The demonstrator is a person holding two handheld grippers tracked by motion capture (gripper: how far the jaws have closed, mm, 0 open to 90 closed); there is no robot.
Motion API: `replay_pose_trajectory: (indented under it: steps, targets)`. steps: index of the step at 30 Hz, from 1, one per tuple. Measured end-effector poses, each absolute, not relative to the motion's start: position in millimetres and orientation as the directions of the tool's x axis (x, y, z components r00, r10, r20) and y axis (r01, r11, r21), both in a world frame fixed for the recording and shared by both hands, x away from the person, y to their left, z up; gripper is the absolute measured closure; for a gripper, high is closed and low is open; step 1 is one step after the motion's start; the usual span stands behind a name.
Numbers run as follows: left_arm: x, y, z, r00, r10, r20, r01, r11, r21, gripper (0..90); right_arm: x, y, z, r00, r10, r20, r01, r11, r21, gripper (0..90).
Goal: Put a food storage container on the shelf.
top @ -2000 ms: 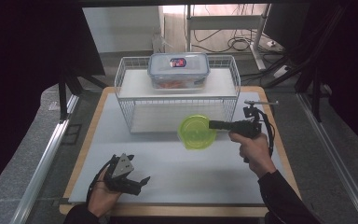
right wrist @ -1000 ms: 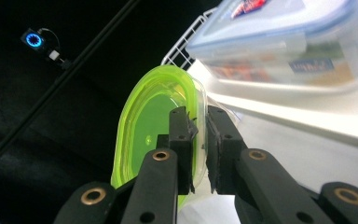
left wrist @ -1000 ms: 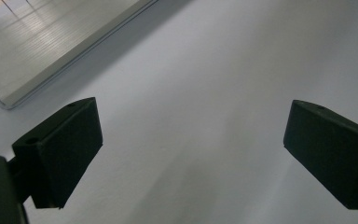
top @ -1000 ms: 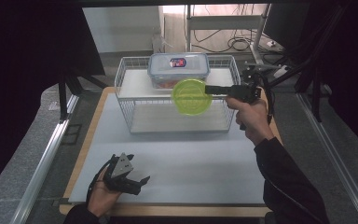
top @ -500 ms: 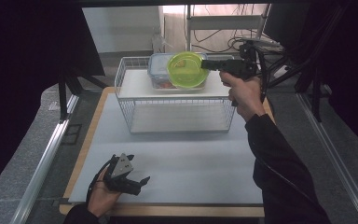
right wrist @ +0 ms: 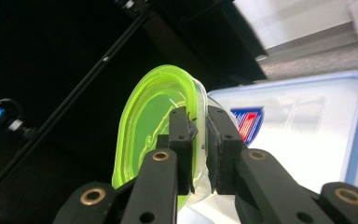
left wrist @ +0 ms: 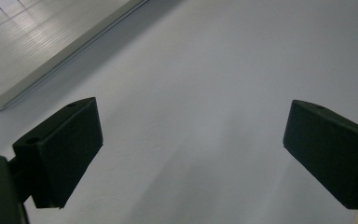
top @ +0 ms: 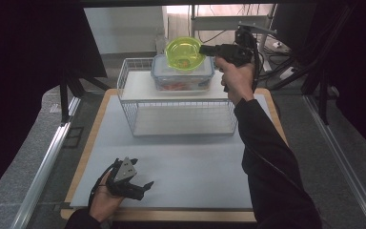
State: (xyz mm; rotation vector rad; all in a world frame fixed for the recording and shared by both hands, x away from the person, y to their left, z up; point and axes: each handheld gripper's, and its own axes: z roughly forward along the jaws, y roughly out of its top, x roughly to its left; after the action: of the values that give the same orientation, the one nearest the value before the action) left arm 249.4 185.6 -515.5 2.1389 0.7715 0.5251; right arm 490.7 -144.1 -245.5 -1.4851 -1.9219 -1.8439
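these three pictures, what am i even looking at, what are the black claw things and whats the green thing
A person sits at a table and works with two hand-held tools, each ending in two black jaws that pinch like tongs.

The high view comes from a fixed camera above the table. The other two come from small cameras riding on the tools, looking along their jaws.

On the white table top stands a wire rack. On the rack's shelf sits a clear lidded food box with a blue rim.

The right gripper is shut on the rim of a green bowl, holding it in the air over the box. In the right gripper view the jaws pinch the bowl's wall, one inside and one outside.

The left gripper rests low near the table's front edge, jaws wide open, with nothing between them.
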Motion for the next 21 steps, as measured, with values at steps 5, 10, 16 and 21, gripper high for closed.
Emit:
replay_pose_trajectory:
  steps: [5,10,16,21]
  targets:
    - [249.2,186.0,-515.2,0.731,0.674,0.107,0.348,-0.504,0.791,4.5,503.1,-136.2,-246.9,-0.488,0.598,0.636,0.665,-0.219,0.714,81.7]
    - [249.1,185.8,-515.5,0.734,0.670,0.107,0.347,-0.506,0.789,4.5,511.5,-129.8,-251.1,-0.463,0.613,0.640,0.666,-0.236,0.708,81.5]
    - [249.0,185.7,-515.6,0.737,0.667,0.106,0.346,-0.508,0.789,4.6,518.0,-125.2,-254.5,-0.437,0.636,0.636,0.655,-0.259,0.710,78.7]
    - [248.9,184.7,-516.2,0.742,0.661,0.109,0.345,-0.516,0.784,4.6,520.3,-121.3,-256.9,-0.423,0.681,0.598,0.626,-0.257,0.736,74.3]
